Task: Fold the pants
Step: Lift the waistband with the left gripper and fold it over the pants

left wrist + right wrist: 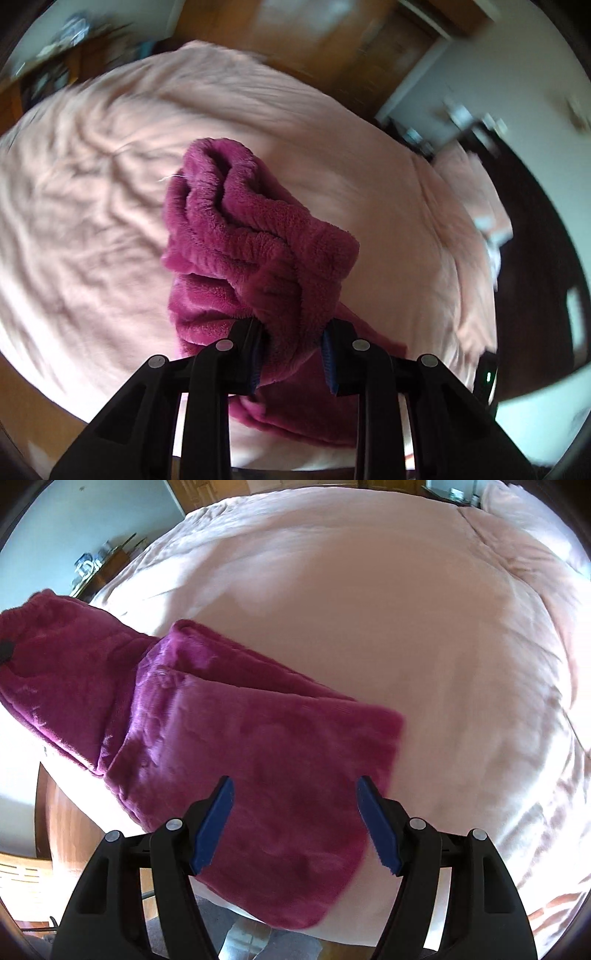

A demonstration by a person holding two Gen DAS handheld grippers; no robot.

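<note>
A left tool (291,350) pinches a thick bunch of plush magenta pants (258,236) between its blue-padded fingers (328,354), the fabric gathered into deep folds that rise straight ahead of the fingertips and spill down beneath them onto a bed (92,221) covered in a wrinkled pale-pink spread. The surroundings smear with motion blur — wooden furniture and a white wall show past the far edge of the bed.

The right tool (295,823) hangs with its jaws spread wide and nothing between the blue pads (214,827); whether they touch the cloth cannot be told. Directly below and ahead of it lies the rest of the pants (229,746), doubled over in flat layers on the bed (443,646), one squared corner just beyond the right-hand finger and the gathered waistband end lifting off to the far left of the tool. The near edge of the garment hangs slightly over the bed's edge, under the tool's base.
</note>
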